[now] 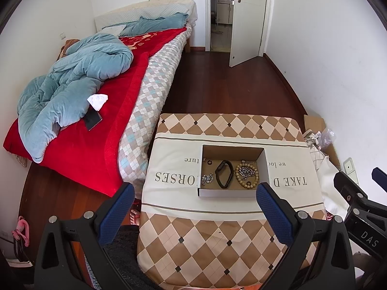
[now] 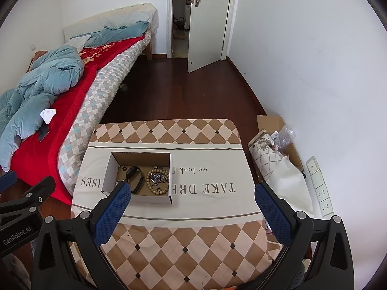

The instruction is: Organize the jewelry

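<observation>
A cloth (image 1: 217, 236) patterned with tan and cream diamonds, dotted with small black diamonds, has a cream band with grey lettering. On it sits a box (image 1: 225, 192), white outside and brown cardboard inside, holding a black band (image 1: 224, 174), tan wooden beads (image 1: 251, 184) and a silver chain (image 1: 244, 171). Both grippers have black frames and blue finger pads (image 2: 112, 213). The bed's blanket (image 1: 79, 154) is red, the quilt (image 1: 72, 91) dusty blue, the floor (image 1: 217, 89) dark reddish brown, the walls and door white.

An open cardboard box (image 1: 232, 169) holds a black band (image 1: 224, 174), wooden beads (image 1: 246, 176), and a silver chain (image 1: 244, 171).
</observation>
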Tool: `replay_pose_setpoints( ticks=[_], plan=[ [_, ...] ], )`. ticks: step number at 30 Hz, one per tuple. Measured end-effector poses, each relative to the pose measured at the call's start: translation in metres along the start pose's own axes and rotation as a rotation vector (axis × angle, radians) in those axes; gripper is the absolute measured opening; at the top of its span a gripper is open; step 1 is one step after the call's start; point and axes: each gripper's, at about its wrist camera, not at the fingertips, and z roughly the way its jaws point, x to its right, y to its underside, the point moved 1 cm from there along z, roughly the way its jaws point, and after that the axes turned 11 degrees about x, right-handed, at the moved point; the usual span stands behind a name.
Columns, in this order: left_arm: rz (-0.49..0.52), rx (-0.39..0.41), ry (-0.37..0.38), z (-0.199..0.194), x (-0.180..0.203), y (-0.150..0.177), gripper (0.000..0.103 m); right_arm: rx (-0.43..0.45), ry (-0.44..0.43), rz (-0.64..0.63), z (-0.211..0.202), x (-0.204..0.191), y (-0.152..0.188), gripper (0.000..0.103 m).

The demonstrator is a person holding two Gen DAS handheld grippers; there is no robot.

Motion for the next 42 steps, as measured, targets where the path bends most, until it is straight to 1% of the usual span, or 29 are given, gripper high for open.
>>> replay_pose_setpoints(
  ticks=[12, 21, 42],
  plan=[
    [0.001, 0.004, -0.003, -0.002, 0.0, 0.001, 0.102, -0.004, -0.008, -0.002, -0.002, 0.003, -0.002, 0.103],
    [0.0, 0.007, 0.007, -0.005, 0.004, -0.001, 0.102, -0.004, -0.016, -0.003, -0.004, 0.002, -0.001, 0.103],
    [0.01, 0.024, -0.002, -0.012, 0.003, -0.002, 0.102, 0.003, -0.027, -0.007, -0.012, 0.001, -0.002, 0.103]
  ],
)
